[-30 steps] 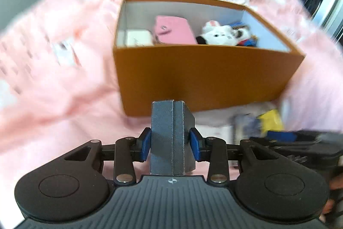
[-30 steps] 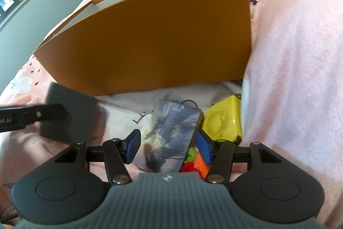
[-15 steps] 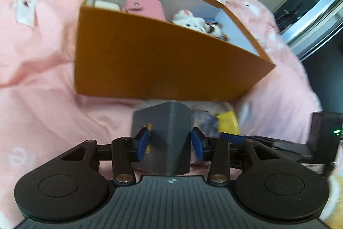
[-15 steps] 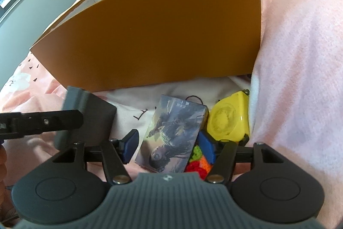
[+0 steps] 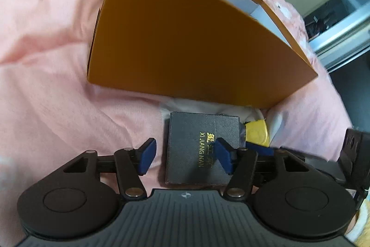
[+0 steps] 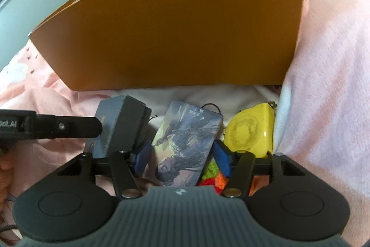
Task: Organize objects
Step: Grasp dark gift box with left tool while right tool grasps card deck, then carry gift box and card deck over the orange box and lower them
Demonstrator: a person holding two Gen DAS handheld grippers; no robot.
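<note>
Both tools gape: left tool (image 5: 185,155) straddles the dark box (image 5: 201,149); right tool (image 6: 182,160) straddles the picture box (image 6: 185,145).

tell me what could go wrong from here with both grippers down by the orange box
The left gripper is open over the dark grey box, which seems to lean rather than lie flat, so it may tip.

The right gripper is open around the illustrated card box, with the yellow tape measure and yarn close by; closing could catch them.

Both grippers work side by side and could collide.
</note>
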